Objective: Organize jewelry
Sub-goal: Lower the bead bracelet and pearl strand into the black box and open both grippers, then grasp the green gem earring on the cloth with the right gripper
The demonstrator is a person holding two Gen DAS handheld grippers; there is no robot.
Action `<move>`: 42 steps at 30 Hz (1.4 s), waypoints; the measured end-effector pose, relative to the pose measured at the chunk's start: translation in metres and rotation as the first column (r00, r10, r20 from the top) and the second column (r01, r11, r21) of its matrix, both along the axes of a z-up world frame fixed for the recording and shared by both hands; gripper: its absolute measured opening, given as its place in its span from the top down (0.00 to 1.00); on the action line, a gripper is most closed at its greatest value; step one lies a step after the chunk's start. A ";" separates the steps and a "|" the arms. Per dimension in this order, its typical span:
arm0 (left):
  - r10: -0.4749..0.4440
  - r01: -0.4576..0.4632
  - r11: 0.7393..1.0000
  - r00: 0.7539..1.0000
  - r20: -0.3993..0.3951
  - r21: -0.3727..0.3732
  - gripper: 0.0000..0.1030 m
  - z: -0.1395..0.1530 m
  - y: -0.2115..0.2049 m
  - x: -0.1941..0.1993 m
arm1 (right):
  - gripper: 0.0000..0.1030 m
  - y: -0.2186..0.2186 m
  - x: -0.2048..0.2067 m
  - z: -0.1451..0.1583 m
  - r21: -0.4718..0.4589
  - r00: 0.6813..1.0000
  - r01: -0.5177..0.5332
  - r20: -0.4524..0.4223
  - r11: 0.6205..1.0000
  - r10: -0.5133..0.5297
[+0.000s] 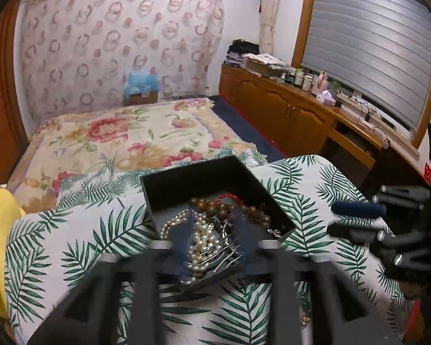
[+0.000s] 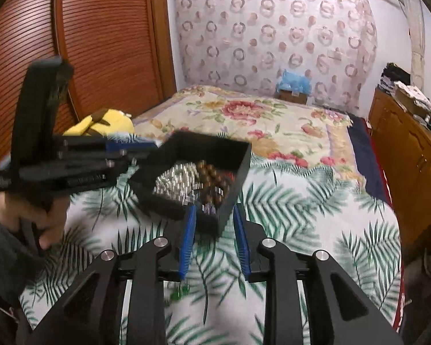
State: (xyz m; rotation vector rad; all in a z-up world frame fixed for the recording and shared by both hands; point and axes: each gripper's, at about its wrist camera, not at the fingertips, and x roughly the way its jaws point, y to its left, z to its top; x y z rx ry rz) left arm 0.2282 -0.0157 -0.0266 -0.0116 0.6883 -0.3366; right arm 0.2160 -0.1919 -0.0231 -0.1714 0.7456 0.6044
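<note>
A black open box (image 1: 169,185) sits on a palm-leaf cloth (image 1: 80,238). It holds a pearl necklace (image 1: 202,237), brown wooden beads (image 1: 215,205), a red cord and silver pieces. My left gripper (image 1: 215,238) is open, its blue pads reaching into the box on either side of the pearls. In the right wrist view the box (image 2: 232,178) is blurred. My right gripper (image 2: 214,230) is open around the box's near corner. The left gripper (image 2: 80,164) shows at the left, its fingers over the box's left edge. The right gripper (image 1: 359,218) shows at the right of the left wrist view.
A bed with a floral cover (image 1: 123,135) lies beyond the cloth. A yellow plush toy (image 2: 103,122) lies at the left. A wooden cabinet (image 1: 284,106) with bottles stands along the right wall. A small green item (image 2: 179,291) lies on the cloth near me.
</note>
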 end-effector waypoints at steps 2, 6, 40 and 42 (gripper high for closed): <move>-0.008 0.008 1.000 1.000 0.004 0.009 0.54 0.001 -0.004 -0.002 | 0.72 -0.002 -0.007 -0.007 -0.011 1.000 0.003 -0.015 1.000 -0.003; -0.017 0.017 0.999 1.000 0.005 0.038 0.40 0.002 -0.012 -0.005 | 0.72 -0.005 -0.018 -0.023 -0.014 0.998 0.003 -0.063 1.000 -0.004; 0.046 -0.040 0.997 0.994 -0.104 0.062 0.13 -0.045 -0.011 -0.091 | 0.86 -0.003 -0.057 -0.047 -0.059 0.995 -0.046 -0.088 0.997 0.041; 0.042 -0.035 0.997 0.993 -0.108 0.066 0.13 -0.048 -0.016 -0.097 | 0.86 -0.005 -0.061 -0.036 -0.046 0.997 -0.046 -0.062 0.998 0.043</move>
